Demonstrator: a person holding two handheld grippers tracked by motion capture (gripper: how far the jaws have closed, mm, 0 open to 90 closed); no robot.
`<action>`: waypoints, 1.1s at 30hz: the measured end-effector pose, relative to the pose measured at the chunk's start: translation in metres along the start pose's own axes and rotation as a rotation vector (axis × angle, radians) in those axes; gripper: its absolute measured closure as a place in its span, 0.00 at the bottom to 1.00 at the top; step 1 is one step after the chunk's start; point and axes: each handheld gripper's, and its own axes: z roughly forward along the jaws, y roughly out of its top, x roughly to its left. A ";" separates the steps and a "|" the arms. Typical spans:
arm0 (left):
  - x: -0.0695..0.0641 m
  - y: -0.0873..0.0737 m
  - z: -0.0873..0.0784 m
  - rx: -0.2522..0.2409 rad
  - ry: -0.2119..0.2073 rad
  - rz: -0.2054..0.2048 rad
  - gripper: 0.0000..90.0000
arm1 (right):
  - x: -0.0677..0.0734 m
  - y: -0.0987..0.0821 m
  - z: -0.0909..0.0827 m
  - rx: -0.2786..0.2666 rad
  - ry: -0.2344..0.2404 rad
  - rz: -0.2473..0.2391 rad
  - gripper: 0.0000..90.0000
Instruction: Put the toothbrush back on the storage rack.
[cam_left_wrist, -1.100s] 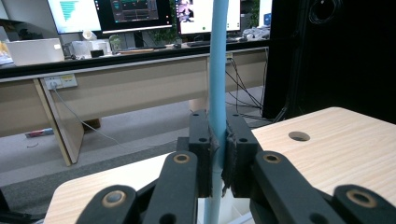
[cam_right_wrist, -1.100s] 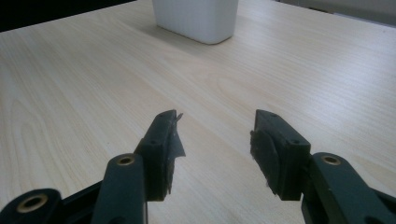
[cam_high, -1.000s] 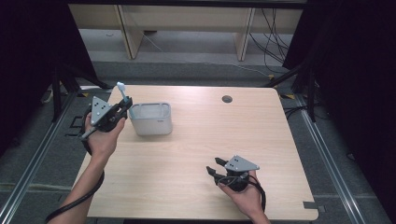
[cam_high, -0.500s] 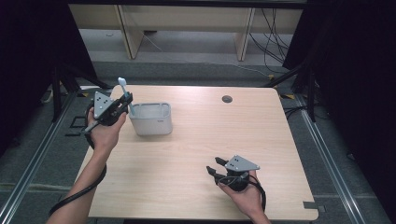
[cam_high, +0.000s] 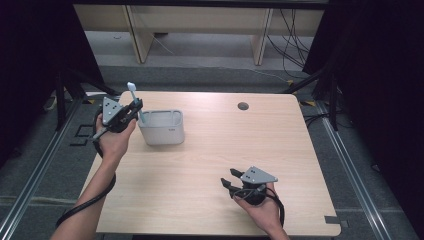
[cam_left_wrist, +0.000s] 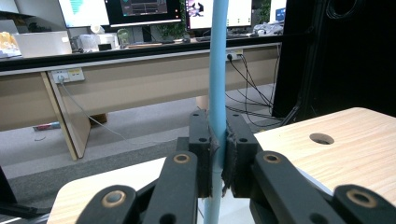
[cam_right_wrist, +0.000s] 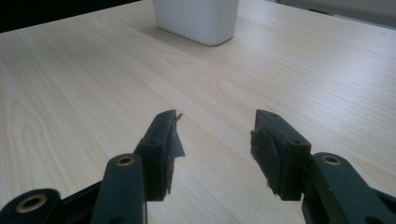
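A light wooden table (cam_high: 210, 165) with rounded corners is seen from the high view, with a small round cable hole (cam_high: 243, 106) near its far edge. Toward the table's far left a white rectangular holder (cam_high: 162, 128) is stood upright, open at the top. Just beside its left wall, the left gripper (cam_high: 135, 107) is held above the table's left edge by the person's left hand (cam_high: 116, 140). Its jaws are closed tightly onto the handle of a light blue toothbrush (cam_high: 135, 102), which is kept nearly upright, with the white bristled head at the top and the lower end lost from sight at the holder's near-left corner; whether that end is inside the holder cannot be told. In the left gripper view the blue handle (cam_left_wrist: 217, 107) is seen pinched between the two black pads, running up out of the top of the picture. Near the table's front edge, well apart from the holder, the right gripper (cam_high: 229, 181) is held low over the wood by the right hand (cam_high: 260, 210). In the right gripper view its jaws are spread wide with nothing between them but bare tabletop, and the white holder (cam_right_wrist: 196, 18) is seen farther off, straight ahead.
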 end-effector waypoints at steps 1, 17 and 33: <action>0.000 -0.001 0.002 0.004 0.002 -0.001 0.92 | 0.001 0.000 0.000 0.003 0.006 0.012 0.56; 0.004 -0.009 0.010 0.020 0.018 -0.020 0.92 | 0.001 -0.001 0.001 0.006 0.004 -0.001 0.56; 0.006 -0.025 0.015 0.078 0.021 -0.042 0.92 | 0.001 -0.001 0.002 0.010 0.013 0.004 0.56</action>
